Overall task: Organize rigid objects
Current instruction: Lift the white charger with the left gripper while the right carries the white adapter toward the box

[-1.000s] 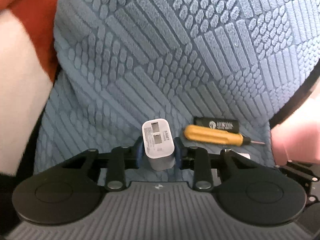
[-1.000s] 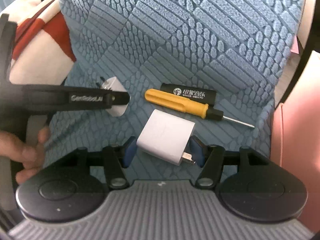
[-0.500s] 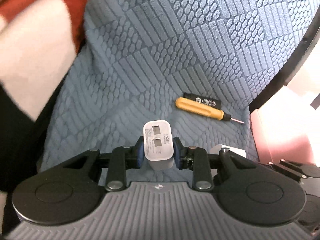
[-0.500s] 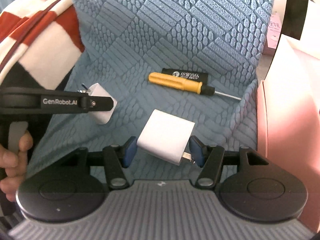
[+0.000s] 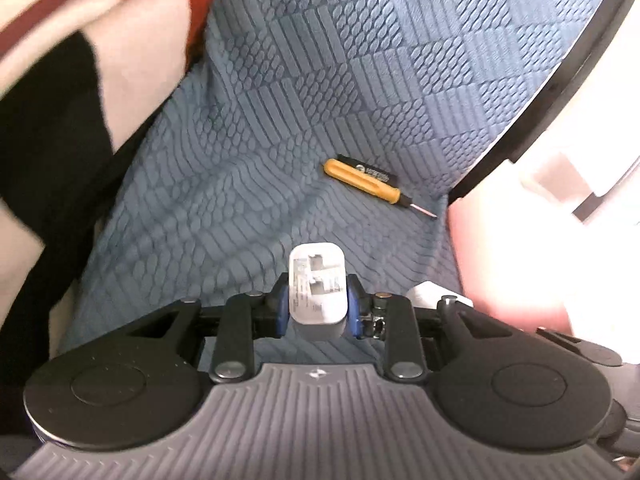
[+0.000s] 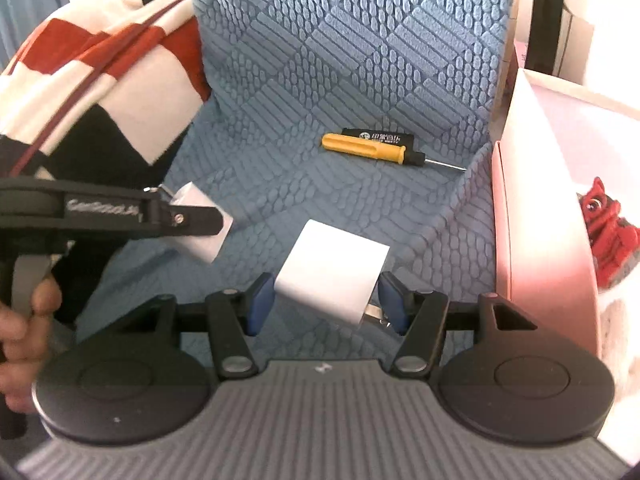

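My left gripper [image 5: 318, 308] is shut on a small white USB charger [image 5: 316, 288], held above the blue textured cushion [image 5: 280, 140]. It also shows in the right wrist view [image 6: 200, 232] at the left. My right gripper [image 6: 326, 300] is shut on a larger white square charger [image 6: 332, 272], prongs toward the right finger. A yellow-handled screwdriver [image 6: 372, 151] lies on the cushion beside a black rectangular lighter [image 6: 380, 138], beyond both grippers; they also show in the left wrist view [image 5: 362, 186].
A pink box [image 6: 536, 208] stands at the right with a red toy [image 6: 608, 228] inside. A red, white and black striped cloth [image 6: 80, 80] lies at the left of the cushion. A black frame edge [image 5: 552, 92] borders the cushion's right side.
Both grippers have lifted and pulled back with their chargers; the screwdriver and lighter now look farther away. The pink box has come further into the right wrist view.
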Motion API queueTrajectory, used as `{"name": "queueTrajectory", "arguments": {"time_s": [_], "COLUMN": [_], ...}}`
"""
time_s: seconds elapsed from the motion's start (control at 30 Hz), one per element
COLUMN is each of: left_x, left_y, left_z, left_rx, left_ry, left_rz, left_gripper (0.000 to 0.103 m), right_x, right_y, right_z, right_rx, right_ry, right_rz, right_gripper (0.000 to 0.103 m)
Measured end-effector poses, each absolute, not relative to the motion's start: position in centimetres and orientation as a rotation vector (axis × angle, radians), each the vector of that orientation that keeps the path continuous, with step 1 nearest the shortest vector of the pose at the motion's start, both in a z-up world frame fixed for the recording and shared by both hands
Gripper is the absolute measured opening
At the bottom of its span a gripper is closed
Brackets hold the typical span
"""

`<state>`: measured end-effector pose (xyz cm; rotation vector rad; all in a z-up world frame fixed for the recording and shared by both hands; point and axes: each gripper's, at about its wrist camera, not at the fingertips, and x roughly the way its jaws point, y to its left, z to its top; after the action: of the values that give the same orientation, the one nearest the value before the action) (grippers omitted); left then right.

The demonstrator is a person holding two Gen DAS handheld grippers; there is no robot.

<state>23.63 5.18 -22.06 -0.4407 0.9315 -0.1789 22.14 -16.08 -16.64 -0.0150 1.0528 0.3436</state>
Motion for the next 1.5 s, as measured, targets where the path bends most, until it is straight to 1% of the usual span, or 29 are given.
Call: {"name": "queueTrajectory", "arguments": {"time_s": [0.2, 0.47, 0.7, 1.0, 1.23, 1.5], "left_x": [20.5, 18.7, 16.7, 13.3, 12.0, 12.1], "left_y": [4.8, 4.4, 4.3, 6.3, 5.6, 2.4], "left_z": [-21.6, -20.4, -17.2, -13.1, -11.4, -10.2], "left_rx": [-0.424, -0.421, -0.431, -0.438, -0.451, -0.436], "left_ry": [0.922, 0.913, 0.892, 0.834, 0.808, 0.783], "left_rz": [-0.173, -0.169, -0.169, -0.135, -0.166, -0.223], "left_gripper": [0.031, 0.031, 0.031, 0.031, 0.031, 0.031], "right_x": [19.7, 17.9, 16.2, 14.2, 12.9, 12.0], "right_y": [-15.8, -16.3, -17.8, -17.5, -17.5, -19.5], "right_z": [-15.3, -13.3, -9.0, -3.7, -2.3, -1.5], "right_rx": [-0.031, -0.027, -0.003, -0.003, 0.018, 0.033], "right_ry": [1.025, 0.993, 0.936, 0.882, 0.874, 0.865], "right_rz": [0.333, 0.301, 0.281, 0.331, 0.334, 0.296], "right_gripper": [0.060, 0.060, 0.060, 0.060, 0.060, 0.060]}}
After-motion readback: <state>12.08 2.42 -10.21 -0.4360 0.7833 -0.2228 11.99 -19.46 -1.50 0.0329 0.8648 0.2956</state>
